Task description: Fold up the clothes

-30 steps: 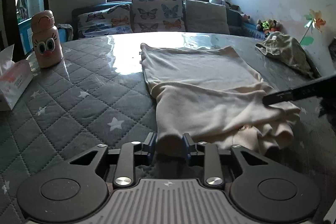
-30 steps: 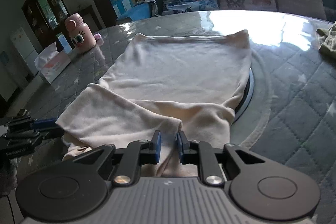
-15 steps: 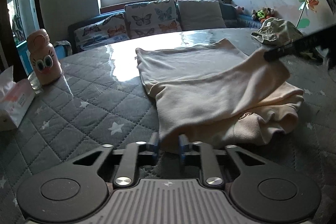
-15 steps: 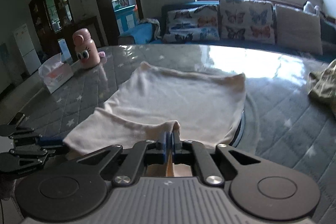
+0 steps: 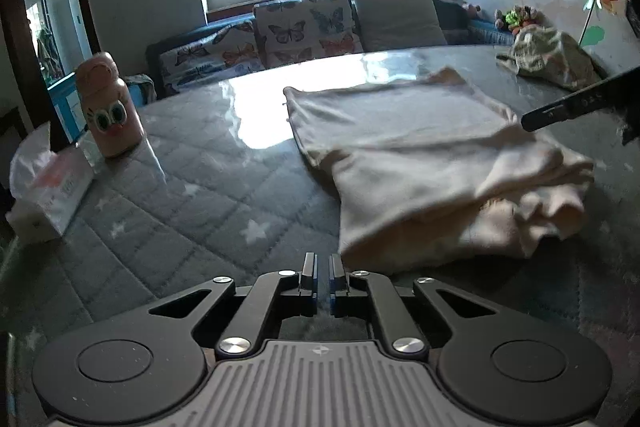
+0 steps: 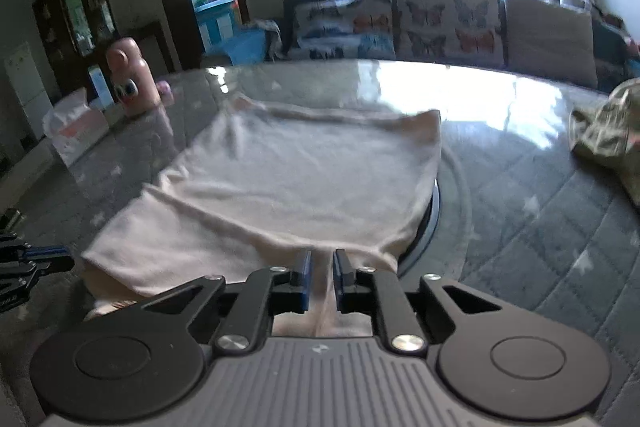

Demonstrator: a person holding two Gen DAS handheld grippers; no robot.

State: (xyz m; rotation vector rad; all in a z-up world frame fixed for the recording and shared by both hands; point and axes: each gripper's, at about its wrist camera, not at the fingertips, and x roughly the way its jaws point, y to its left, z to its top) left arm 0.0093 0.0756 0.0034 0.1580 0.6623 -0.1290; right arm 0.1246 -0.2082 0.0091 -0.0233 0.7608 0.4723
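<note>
— Now, where is the cream garment (image 5: 420, 163) to be found?

— It is spread on the grey quilted tabletop (image 5: 192, 203), with its near part doubled back over itself into a loose fold. Its near edge is seen just beside and to the right of the left claw (image 5: 323, 269).

— And how is that claw set?

— Its jaws are drawn almost together, with nothing between them; the cloth is not gripped there.

— The right claw (image 6: 322, 263)?

— Its jaws are being opened. A pleat of the garment (image 6: 304, 179) is seen between them, but the pads are not pressed on it.

— Can any writing be read?

— None can be made out. The tissue box (image 5: 60, 187) at the left bears a red-and-white print too blurred to read; the pink bottle (image 5: 110, 107) shows only painted cartoon eyes. A patterned garment (image 5: 552, 55) is heaped at the far right.
</note>
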